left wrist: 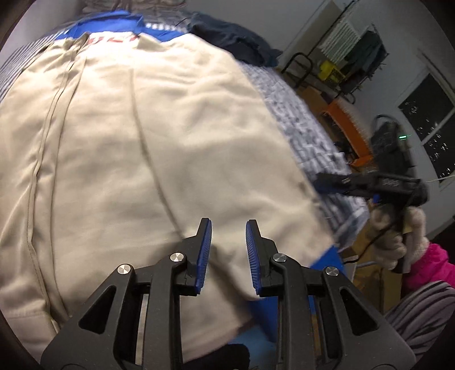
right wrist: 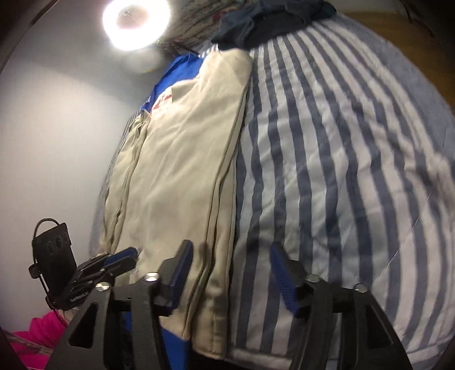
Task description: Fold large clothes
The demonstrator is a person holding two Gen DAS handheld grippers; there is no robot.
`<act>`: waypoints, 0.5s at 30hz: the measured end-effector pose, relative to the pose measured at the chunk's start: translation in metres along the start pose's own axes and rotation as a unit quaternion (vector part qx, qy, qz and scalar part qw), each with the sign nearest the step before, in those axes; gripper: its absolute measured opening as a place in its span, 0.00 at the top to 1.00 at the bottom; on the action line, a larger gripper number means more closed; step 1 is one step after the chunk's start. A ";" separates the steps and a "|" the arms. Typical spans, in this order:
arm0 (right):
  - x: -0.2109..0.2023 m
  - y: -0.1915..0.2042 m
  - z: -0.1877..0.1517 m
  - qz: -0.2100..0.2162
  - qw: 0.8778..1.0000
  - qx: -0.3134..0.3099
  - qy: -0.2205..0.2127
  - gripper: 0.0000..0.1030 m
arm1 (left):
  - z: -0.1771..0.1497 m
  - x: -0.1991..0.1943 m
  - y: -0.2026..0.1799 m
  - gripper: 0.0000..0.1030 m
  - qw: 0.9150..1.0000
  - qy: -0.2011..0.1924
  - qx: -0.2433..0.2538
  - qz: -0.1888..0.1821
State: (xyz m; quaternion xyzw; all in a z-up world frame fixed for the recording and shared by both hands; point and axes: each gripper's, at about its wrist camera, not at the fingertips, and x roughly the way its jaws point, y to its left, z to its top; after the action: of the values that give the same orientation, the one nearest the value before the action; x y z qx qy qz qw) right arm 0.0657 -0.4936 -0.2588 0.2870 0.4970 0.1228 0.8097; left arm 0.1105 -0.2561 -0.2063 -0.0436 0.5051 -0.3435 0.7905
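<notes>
A large cream garment point(left wrist: 159, 142) with blue lining and red lettering lies spread on a blue-and-white striped bedcover point(left wrist: 307, 125). My left gripper point(left wrist: 228, 227) is open and empty, hovering over the garment's near hem. My right gripper shows in the left wrist view point(left wrist: 332, 182) at the garment's right edge. In the right wrist view my right gripper point(right wrist: 230, 250) is open and empty, above the garment's folded long edge point(right wrist: 182, 170) where it meets the bedcover point(right wrist: 341, 170). The left gripper also shows there point(right wrist: 119, 259) at the lower left.
A pile of dark blue clothes point(left wrist: 230, 37) lies at the bed's far end and also shows in the right wrist view point(right wrist: 264, 22). A black chair point(left wrist: 298, 68), an orange box point(left wrist: 347, 125) and a window point(left wrist: 426, 119) stand right of the bed. A bright lamp point(right wrist: 136, 20) shines overhead.
</notes>
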 end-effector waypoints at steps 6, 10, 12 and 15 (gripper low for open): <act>0.017 0.014 -0.007 0.029 0.998 -0.023 0.043 0.65 | -0.003 -0.008 -0.021 0.77 1.000 -0.008 0.015 -0.013; 0.026 0.023 -0.004 0.011 0.998 -0.026 0.064 0.65 | -0.009 -0.016 -0.015 0.77 1.000 -0.010 -0.004 -0.018; 0.031 0.029 -0.003 -0.011 0.997 -0.033 0.065 0.86 | -0.011 -0.021 -0.011 0.77 1.000 -0.014 -0.007 -0.012; 0.033 0.043 0.000 -0.056 0.994 -0.060 0.070 0.97 | -0.014 -0.033 -0.001 0.77 0.999 -0.024 -0.019 -0.008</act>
State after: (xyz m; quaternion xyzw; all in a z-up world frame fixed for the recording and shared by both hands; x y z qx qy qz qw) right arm 0.0847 -0.4426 -0.2575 0.2005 0.5592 0.1262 0.7944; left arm 0.0899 -0.2337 -0.1872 -0.0708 0.4918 -0.3386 0.7990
